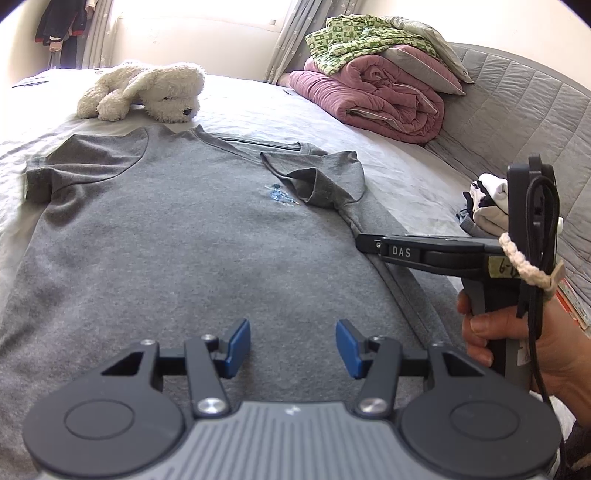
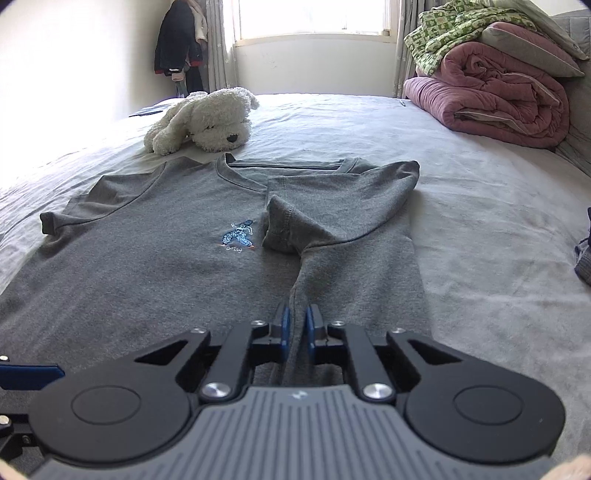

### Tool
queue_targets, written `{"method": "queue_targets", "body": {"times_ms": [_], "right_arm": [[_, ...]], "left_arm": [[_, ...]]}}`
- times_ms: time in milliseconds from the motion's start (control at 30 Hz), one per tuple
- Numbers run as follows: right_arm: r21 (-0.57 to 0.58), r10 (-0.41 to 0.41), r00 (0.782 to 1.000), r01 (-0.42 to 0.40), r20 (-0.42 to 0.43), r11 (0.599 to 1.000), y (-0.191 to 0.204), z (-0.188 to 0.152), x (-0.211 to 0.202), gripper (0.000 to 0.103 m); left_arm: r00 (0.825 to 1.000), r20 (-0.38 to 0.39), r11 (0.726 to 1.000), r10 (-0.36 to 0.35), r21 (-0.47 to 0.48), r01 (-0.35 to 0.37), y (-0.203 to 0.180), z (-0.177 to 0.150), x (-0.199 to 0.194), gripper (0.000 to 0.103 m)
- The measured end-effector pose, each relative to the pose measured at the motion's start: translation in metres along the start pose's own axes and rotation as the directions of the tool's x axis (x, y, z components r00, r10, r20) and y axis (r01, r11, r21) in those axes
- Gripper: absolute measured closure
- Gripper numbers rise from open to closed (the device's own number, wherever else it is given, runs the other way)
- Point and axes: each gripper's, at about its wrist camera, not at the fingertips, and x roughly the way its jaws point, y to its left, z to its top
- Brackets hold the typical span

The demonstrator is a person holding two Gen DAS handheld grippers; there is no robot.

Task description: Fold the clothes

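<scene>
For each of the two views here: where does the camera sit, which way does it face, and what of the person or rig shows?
Left wrist: on the left gripper, jaws open above the grey T-shirt, facing up the bed; the right gripper and the hand holding it show.
Right wrist: on the right gripper, shut on a T-shirt fold, facing the window; a blue pad of the other gripper shows.
Shared: T-shirt, plush dog, pink quilt.
</scene>
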Motion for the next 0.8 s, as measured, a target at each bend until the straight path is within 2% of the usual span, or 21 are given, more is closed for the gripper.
{"method": "queue_targets", "body": {"times_ms": [300, 400, 500, 567, 667, 800], "right_arm": [[0.089, 0.054, 0.999, -0.054, 0.001, 0.995, -0.006, 0.004, -0.001, 0.098], [0.100, 0.079, 0.997, -0.078, -0.008, 0.992, -0.005, 0.002, -0.001, 0.088], [0.117, 0.127, 0.992, -0.124, -0.019, 0.985, -0.006, 0.006, -0.008, 0.082], [0.154, 0.157, 0.988, -0.156, 0.005, 0.976, -0.015, 0.010, -0.018, 0.082], [0.192, 0.112, 0.993, -0.118, 0.045, 0.974, -0.033, 0.014, -0.030, 0.081], [0.249, 0.075, 0.996, -0.084, 0.047, 0.965, -0.056, 0.010, -0.038, 0.081]], "left_arm": [[1.000, 0.001, 1.000, 0.002, 0.001, -0.002, -0.001, 0.000, 0.000, 0.051], [1.000, 0.001, 1.000, 0.004, 0.006, -0.004, -0.001, 0.000, 0.000, 0.051], [1.000, 0.004, 1.000, 0.002, 0.003, -0.002, -0.001, 0.000, -0.002, 0.051], [1.000, 0.009, 1.000, 0.002, 0.001, -0.002, -0.001, 0.000, -0.003, 0.051], [1.000, 0.014, 1.000, 0.005, 0.004, -0.005, 0.000, 0.000, -0.004, 0.051], [1.000, 0.013, 1.000, 0.015, 0.011, -0.015, -0.002, -0.001, -0.003, 0.051]]}}
